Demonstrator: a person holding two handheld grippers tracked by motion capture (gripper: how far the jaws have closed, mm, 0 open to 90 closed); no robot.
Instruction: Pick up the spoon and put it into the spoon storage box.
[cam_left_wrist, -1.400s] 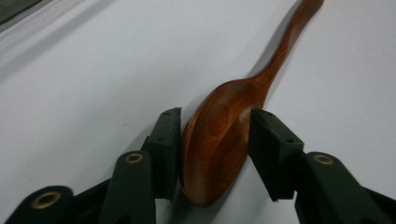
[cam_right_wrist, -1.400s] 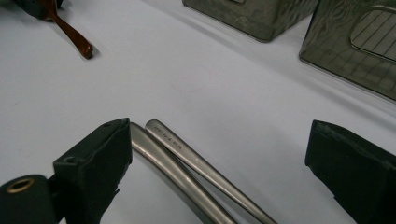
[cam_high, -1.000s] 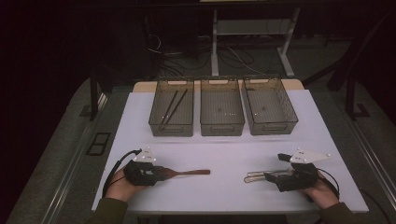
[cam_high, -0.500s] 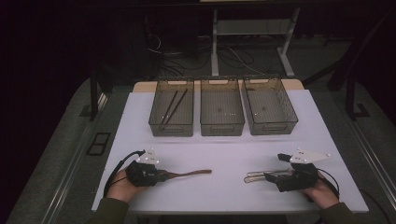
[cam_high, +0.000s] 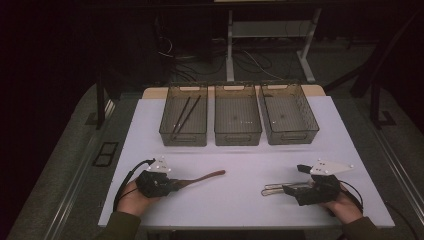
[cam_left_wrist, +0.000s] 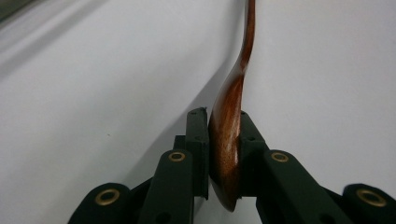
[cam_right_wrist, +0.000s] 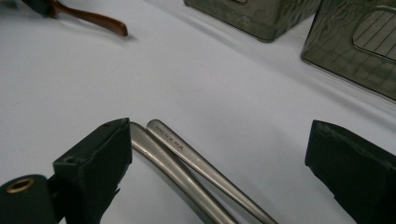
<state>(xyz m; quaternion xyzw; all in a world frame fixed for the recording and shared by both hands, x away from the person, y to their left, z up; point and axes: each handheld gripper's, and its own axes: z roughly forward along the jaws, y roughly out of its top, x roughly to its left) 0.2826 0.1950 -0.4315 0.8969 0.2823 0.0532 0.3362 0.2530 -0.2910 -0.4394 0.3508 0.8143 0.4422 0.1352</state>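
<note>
The left tongs (cam_left_wrist: 224, 154) had just been closing and pinched the wooden spoon (cam_left_wrist: 229, 140), while the right tongs (cam_right_wrist: 215, 172) stood spread around two metal handles (cam_right_wrist: 187, 163) on the worktop (cam_high: 250, 200).

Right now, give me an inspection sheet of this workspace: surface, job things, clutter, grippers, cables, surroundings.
Surface: white table, bare between the items.
Job's things: wooden spoon clamped at its bowl end, its handle reaching out over the table; two metal handles lying between the right jaws, one touching a jaw.
Clutter: three bins in a row at the far side; left bin holds chopsticks; nothing seen in the other two.
Grippers: left gripper has just closed on the spoon; right gripper open around the handles.
Cables: a black cable loops from the left gripper; more lie on the floor behind.
Surroundings: dark room, white frame legs behind the table.
</note>
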